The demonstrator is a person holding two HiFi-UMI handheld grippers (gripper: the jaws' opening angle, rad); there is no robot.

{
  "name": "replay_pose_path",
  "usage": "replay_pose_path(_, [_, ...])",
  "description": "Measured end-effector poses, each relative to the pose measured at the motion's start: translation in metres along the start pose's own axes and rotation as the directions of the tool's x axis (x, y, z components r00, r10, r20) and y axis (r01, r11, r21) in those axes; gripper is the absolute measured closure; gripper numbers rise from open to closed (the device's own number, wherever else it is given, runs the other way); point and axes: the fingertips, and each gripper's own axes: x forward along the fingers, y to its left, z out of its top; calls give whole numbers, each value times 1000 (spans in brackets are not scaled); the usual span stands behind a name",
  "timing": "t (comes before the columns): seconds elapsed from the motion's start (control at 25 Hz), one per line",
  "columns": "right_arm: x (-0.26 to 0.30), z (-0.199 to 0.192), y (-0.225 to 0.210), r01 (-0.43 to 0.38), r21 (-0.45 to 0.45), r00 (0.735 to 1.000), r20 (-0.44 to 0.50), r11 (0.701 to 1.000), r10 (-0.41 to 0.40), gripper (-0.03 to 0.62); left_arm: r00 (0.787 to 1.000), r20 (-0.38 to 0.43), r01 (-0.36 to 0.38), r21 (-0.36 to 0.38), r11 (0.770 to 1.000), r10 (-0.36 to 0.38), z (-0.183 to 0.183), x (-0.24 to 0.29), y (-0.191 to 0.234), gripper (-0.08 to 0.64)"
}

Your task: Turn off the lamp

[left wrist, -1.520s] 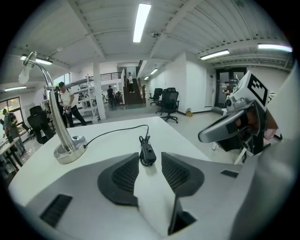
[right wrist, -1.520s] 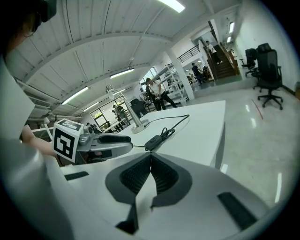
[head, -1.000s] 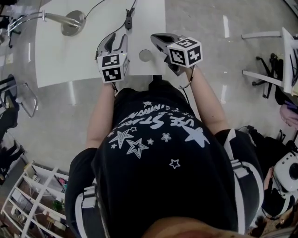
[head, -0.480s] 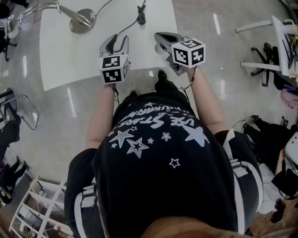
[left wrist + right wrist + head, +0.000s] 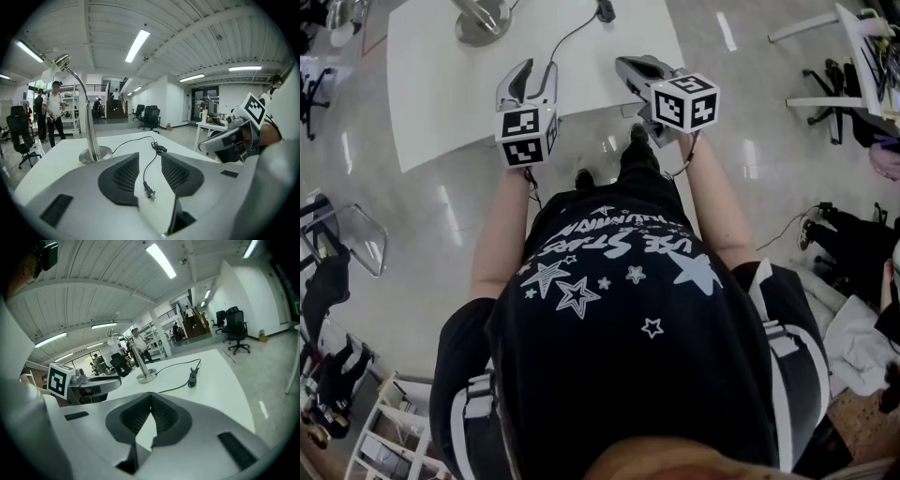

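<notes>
The silver gooseneck lamp (image 5: 89, 136) stands at the far left of the white table (image 5: 441, 94); only its round base (image 5: 483, 19) shows in the head view. Its black cord carries an inline switch (image 5: 159, 149) and ends in a loose plug (image 5: 149, 192) lying on the tabletop. My left gripper (image 5: 532, 73) hovers over the table's near edge, jaws open and empty, and the plug is seen beyond them. My right gripper (image 5: 630, 64) is held beside it at the table's near right corner, jaws shut on nothing. The right gripper view shows the lamp (image 5: 143, 366) and switch (image 5: 192, 376) far ahead.
A person's feet (image 5: 637, 141) stand on the glossy floor just short of the table. White furniture (image 5: 853, 56) is at the right, a chair (image 5: 347, 234) at the left, shelving at the lower left. People (image 5: 54, 112) and office chairs (image 5: 150, 117) are in the background.
The table, lamp and switch have slid toward the top of the head view as the person backs away. Both grippers have drawn back with the person toward the table's near edge.
</notes>
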Motion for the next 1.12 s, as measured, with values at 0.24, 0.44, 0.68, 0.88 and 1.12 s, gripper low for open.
replay_pose_path(0.24, [-17, -8, 25, 56, -59, 998, 17, 997, -55, 586, 999, 6, 33, 0, 999, -33, -8, -22, 3, 420])
replay_pose_path(0.44, [-35, -12, 25, 96, -41, 995, 44, 994, -95, 586, 998, 8, 61, -2, 998, -61, -8, -31, -9, 420])
replay_pose_path(0.68, [-51, -13, 28, 108, -56, 991, 87, 993, -103, 586, 996, -2, 90, 3, 996, -90, -12, -42, -29, 422])
replay_pose_path(0.88, [-73, -11, 36, 115, -66, 985, 134, 991, -105, 586, 995, 7, 100, 6, 995, -100, -7, -59, -52, 423])
replay_pose_path(1.12, [-110, -13, 49, 125, -105, 975, 198, 987, -102, 586, 996, 14, 87, 26, 996, -88, -3, -85, -83, 510])
